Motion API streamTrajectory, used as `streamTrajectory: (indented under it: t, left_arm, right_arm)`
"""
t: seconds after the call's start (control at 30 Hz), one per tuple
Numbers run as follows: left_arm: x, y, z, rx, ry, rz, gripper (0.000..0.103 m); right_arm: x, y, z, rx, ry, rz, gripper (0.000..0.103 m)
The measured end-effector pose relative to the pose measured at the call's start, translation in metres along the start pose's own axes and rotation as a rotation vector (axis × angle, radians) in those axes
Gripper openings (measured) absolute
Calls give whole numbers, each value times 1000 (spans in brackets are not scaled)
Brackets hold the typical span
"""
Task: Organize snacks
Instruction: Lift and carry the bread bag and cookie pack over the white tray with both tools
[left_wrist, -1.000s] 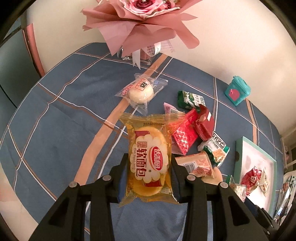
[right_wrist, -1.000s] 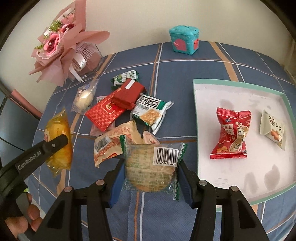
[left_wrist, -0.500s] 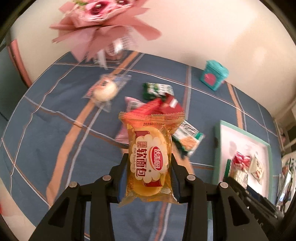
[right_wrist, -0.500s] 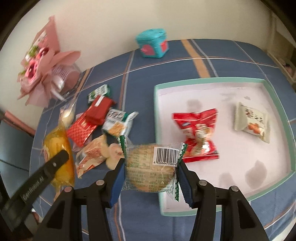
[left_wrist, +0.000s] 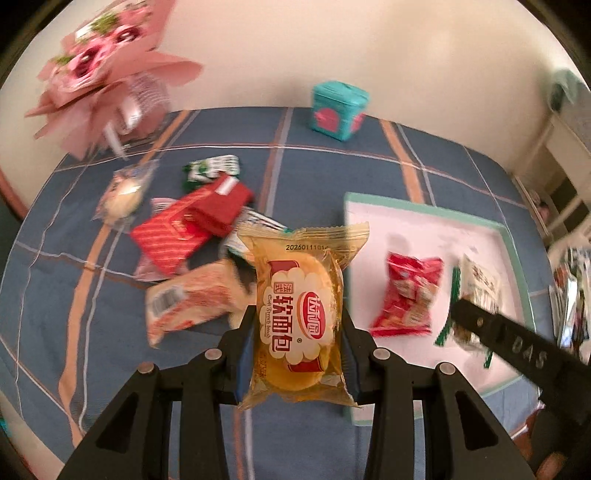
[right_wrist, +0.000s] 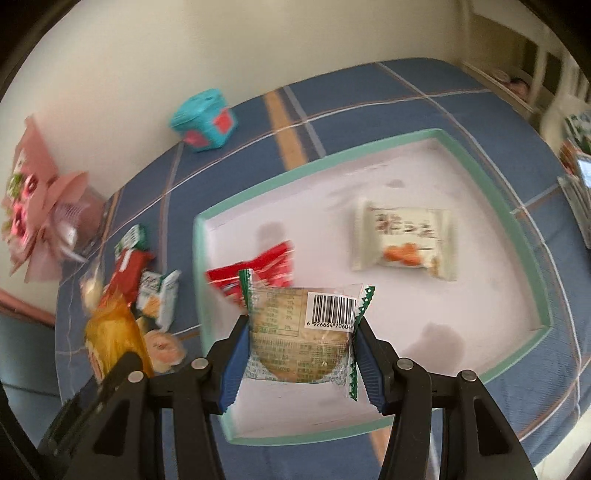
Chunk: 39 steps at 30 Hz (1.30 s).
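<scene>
— Yellow plastic fills your left view: the left gripper (left_wrist: 297, 332) is clamped on one clear yellow-tinted soft-bread packet (left_wrist: 299, 314), held above the blue plaid tablecloth (left_wrist: 55, 258) near the tray's left edge. How many snacks do you count loose on the cloth?

— You have a pile of six there, though blur makes the count unsure: one clear-wrapped pale round bun (left_wrist: 123, 192), one green-and-white packet (left_wrist: 212, 170), one dark red flat box (left_wrist: 221, 203) overlapping one red striped packet (left_wrist: 170, 236), one orange-and-white barcoded packet (left_wrist: 192, 299), and one white-and-green packet (right_wrist: 159, 295) partly hidden behind your bread.

— And your right side?

— Your right gripper (right_wrist: 301, 350) grips one clear green-edged packet with a round biscuit and barcode (right_wrist: 301, 332), held over the near part of the white tray with a mint-green rim (right_wrist: 517, 229). You have two packets lying inside that tray: one red crinkled packet (right_wrist: 258, 273) and one cream packet with orange print (right_wrist: 402, 240), apart from each other.

— Anything else on the table?

— You can see one teal box with red patches (left_wrist: 338, 110) by the wall and one pink paper-wrapped bouquet (left_wrist: 103, 81) at the far left.
</scene>
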<state>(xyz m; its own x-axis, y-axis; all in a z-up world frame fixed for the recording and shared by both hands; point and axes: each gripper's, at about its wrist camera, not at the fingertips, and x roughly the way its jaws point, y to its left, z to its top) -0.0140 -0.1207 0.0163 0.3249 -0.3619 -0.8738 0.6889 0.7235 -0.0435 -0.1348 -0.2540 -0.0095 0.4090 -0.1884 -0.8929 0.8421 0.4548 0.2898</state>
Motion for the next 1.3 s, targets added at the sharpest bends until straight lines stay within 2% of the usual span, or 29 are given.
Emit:
streamTrajectory:
  t: [0.37,0.6,0.93,1.3]
  left_arm:
    - [9,-63,-18,148,49,-60,41]
    - [16,-84,-26,206,77,-64,41]
    - [33,-94,-34,249,135,-48,41]
    - [51,-91,-35,224,165,-17,43]
  right_arm:
    - [-10,-61,17,124,-14,-58,58]
    - [-12,-88,20,180,-18,-93,58]
    - [6,-92,16,166,52,-117,58]
    - [28,-89,9,137,128,-134,59]
